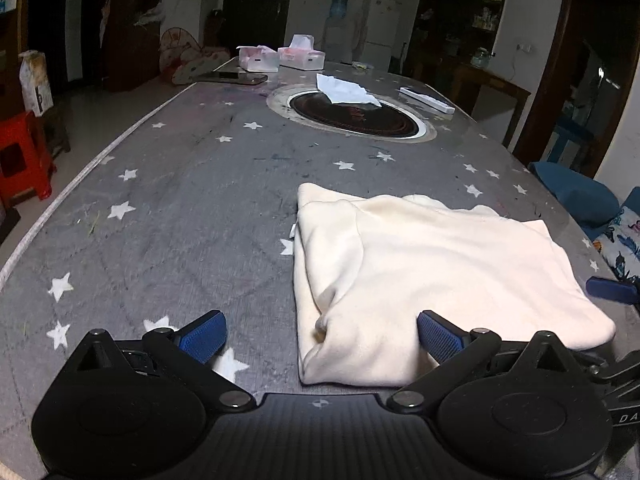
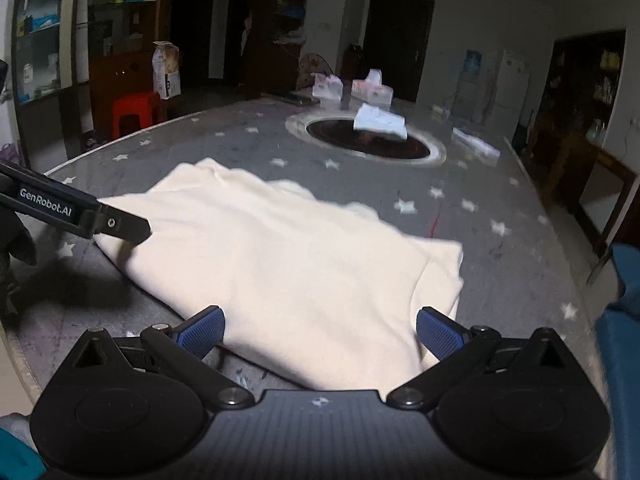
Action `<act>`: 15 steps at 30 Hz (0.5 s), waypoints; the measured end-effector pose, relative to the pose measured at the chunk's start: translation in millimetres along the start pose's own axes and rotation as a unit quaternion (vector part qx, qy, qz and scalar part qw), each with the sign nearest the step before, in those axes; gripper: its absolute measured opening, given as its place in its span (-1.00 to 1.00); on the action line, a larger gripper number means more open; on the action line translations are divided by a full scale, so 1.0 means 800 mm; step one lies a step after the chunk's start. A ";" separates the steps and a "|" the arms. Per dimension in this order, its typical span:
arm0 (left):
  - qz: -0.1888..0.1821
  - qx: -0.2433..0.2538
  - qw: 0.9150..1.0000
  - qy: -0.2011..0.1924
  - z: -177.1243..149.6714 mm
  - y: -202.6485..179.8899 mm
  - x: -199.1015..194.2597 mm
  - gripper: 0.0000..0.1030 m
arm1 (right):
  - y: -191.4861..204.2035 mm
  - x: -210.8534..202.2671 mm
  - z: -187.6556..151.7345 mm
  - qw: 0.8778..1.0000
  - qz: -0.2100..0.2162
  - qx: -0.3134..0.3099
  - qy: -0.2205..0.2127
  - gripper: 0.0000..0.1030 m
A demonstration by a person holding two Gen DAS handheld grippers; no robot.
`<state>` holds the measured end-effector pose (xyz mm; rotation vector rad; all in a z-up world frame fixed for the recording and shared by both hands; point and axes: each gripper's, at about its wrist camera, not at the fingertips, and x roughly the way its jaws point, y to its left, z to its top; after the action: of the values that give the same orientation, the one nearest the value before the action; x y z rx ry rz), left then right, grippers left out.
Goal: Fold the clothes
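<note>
One cream garment point(image 1: 432, 280), folded into a soft, plump rectangle, near the front edge of a star-patterned grey table point(image 1: 168, 208). Left gripper point(image 1: 320, 334) and right gripper point(image 2: 320, 330) both spread wide over its near edge, gripping nothing. Two tissue boxes point(image 1: 280, 58) at the far edge.

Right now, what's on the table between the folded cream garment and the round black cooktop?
Nothing: only bare star-patterned tablecloth separates the garment from the cooktop, clearest in the left wrist view.
</note>
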<state>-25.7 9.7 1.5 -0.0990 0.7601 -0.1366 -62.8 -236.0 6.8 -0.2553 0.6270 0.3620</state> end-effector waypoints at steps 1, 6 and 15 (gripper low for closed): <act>0.001 0.002 1.000 -0.003 0.001 0.000 -0.001 1.00 | 0.002 -0.004 0.003 1.000 0.005 -0.006 -0.006 1.00; -0.003 -0.009 1.000 0.006 -0.002 0.006 0.002 1.00 | 0.014 -0.003 0.011 0.999 0.036 -0.029 0.000 1.00; 0.015 -0.023 0.999 -0.024 0.005 0.032 -0.023 1.00 | 0.054 -0.004 0.039 0.992 0.096 -0.081 -0.005 0.96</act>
<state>-34.0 38.5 13.6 -0.1343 0.7176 -0.0888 -66.0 -186.9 28.1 -0.3486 0.6151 0.6005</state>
